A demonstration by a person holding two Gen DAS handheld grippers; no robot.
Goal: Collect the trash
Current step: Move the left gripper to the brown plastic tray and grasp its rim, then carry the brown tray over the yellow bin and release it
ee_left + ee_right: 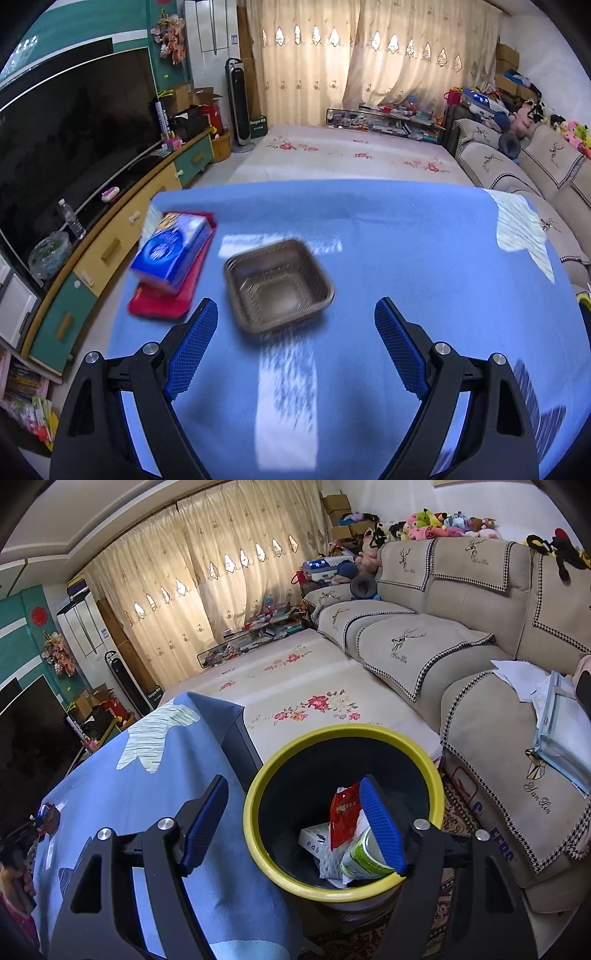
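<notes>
Left hand-held gripper [295, 314]: jaws spread wide, nothing between the blue pads; it hangs over the blue-clothed tabletop [406, 251] and points down at a slant; picture blurred near the middle. Just ahead of the left pad sits a brown plastic basket [279, 284], square, latticed walls, apparently empty (blur makes the bottom hard to read). Left of the basket, near but apart, a red tray [162, 302] carries a blue tissue pack [171, 251], which lies on top of it and overhangs its far end. Beyond the tabletop: a floral floor mat [351, 155], a dark television [66, 147] at left, a sofa [517, 162] at right.

Right hand-held gripper [295, 786]: jaws fairly wide, nothing clamped; its left finger stands over the tabletop's edge, its right finger over the mouth of a yellow-rimmed bin [258, 834] that stands on the floor just beside the tabletop. Trash lies inside the bin: a red wrapper [343, 816] upright against a green-and-white packet [362, 856], a white box [314, 836] behind them, crumpled white paper beneath (the right pad hides part of the heap). Past the bin, the same mat and a beige sofa [424, 646] with papers [554, 723] on its near seat.
</notes>
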